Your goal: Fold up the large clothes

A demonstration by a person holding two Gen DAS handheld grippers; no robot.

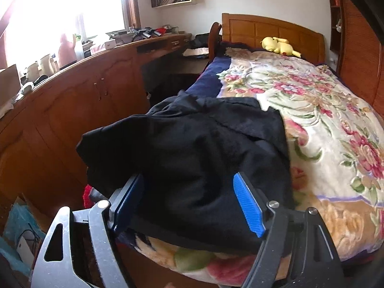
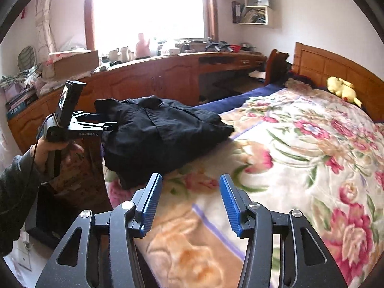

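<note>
Left wrist view: left gripper [image 1: 192, 204] set wide, blue pads either side of the near hem of the black garment [image 1: 192, 148]. Cloth lies between the jaws but neither pad seen pressing on it; judged not gripped. Garment bundled and part-folded at the near left corner of the bed [image 1: 336, 144], on the floral blanket [image 1: 324, 120], one lobe overhanging the bed's left edge. Long axis runs roughly away from the jaws toward the headboard. Yellow plush toy [image 1: 279, 45] at the far end, well apart.

Right wrist view: right gripper [image 2: 189, 201] about half open, nothing between the jaws, only blanket [image 2: 300, 156] beneath. Garment [image 2: 158, 134] lies ahead and to the left, apart from the pads. Left gripper [image 2: 108, 123] visible at the garment's left edge, carried by a hand [image 2: 48, 147] in a grey sleeve.

Judgement: left gripper is the nearer, already at the cloth; the right must travel forward and leftward to reach the garment's free edge near the bed's middle. Fold appears partly made, bundle untidy, further smoothing likely needed.
</note>
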